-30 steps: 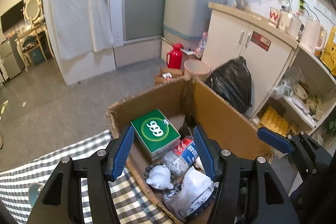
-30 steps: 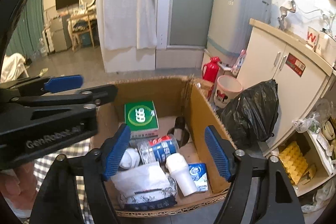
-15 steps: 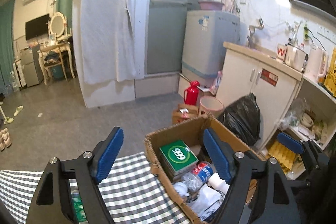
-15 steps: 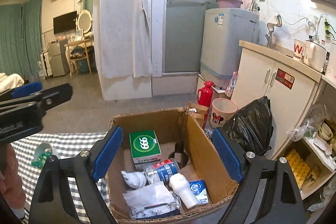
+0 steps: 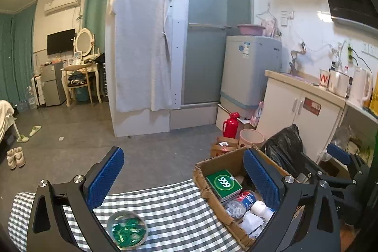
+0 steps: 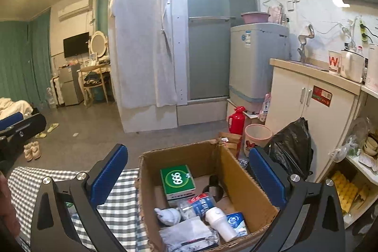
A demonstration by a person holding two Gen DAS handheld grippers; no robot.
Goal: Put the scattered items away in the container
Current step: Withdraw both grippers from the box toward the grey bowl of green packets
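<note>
Nearest, the left gripper [image 5: 183, 177] and right gripper [image 6: 189, 175] are both opening wide, nothing between their pads. A clear cup [image 5: 127, 231] of green packets sits on the checked cloth [image 5: 170, 207], left of the cardboard box [image 6: 238, 178]. Farther inside the box lie a green packet [image 6: 178, 181], a bottle [image 6: 200, 203] and wrappers.

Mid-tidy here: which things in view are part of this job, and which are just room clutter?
Job: cardboard box holding green carton, crushed bottle, white cup; round tub of green packets, still on the checked cloth.

Clutter: red flask, pink bin, black bag.
</note>
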